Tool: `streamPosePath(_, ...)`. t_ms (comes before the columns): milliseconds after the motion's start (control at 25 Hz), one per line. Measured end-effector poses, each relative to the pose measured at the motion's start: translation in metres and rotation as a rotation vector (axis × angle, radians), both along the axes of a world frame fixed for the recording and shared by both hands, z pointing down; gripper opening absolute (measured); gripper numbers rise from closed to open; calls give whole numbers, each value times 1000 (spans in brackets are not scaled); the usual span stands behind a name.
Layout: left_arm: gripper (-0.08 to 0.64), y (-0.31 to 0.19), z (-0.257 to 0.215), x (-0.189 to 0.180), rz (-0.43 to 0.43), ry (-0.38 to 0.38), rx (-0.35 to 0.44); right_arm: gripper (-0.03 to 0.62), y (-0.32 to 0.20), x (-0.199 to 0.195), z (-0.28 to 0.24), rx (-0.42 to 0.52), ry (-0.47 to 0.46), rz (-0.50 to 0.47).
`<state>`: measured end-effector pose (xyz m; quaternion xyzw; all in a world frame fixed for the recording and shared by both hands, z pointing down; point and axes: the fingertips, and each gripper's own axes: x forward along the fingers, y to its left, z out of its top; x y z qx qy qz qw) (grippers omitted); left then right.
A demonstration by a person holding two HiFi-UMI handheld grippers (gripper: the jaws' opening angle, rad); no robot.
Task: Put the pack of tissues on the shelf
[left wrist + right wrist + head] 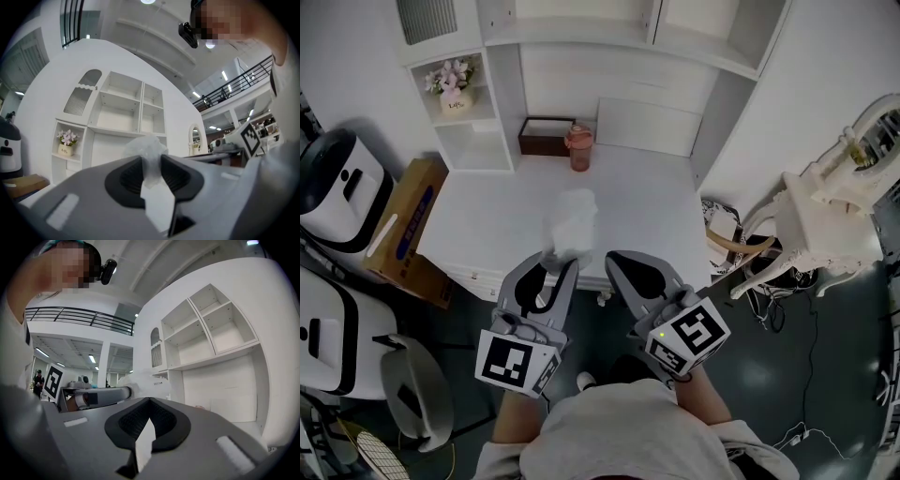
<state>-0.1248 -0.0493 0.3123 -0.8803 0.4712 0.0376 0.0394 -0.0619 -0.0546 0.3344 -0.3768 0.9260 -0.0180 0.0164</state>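
Left tongs grip the pack of tissues
Partly closed on its near end, pack jutting toward twelve o'clock over the counter; right tongs closed, empty.

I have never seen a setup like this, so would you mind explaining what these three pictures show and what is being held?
There is no robot here: a person holds a two-jaw tool in each hand. The head view comes from a camera on the person's head, looking down. The two gripper views come from cameras riding on the tools, each looking along its own jaws. The left hand-held gripper is closed on a pack of tissues, held over the white desk. The right hand-held gripper is shut and empty. On the desk stand a pink bottle and a dark brown box. A flower pot sits in the shelf unit behind.
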Motion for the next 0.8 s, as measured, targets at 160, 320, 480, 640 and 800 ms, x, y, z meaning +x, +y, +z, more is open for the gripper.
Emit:
streamPosePath(160, 91, -12, 6, -4, 6, 6, -17, 1, -11, -2, 4, -11, 5, 11)
streamPosePath(320, 91, -33, 11, -5, 6, 7, -33, 1, -35, 1, 10, -30, 3, 25)
streamPosePath(480, 91, -61, 8, -4, 12, -9, -23, 1, -66, 1, 6, -21, -8, 30)
streamPosePath(640, 91, -94, 3, -4, 14, -8, -12, 2, -98, 0, 1, -6, -8, 27)
streamPosePath(800, 91, -128, -2, 3, 20, -4, -2, 2, -133, 6, -4, 0, -2, 29)
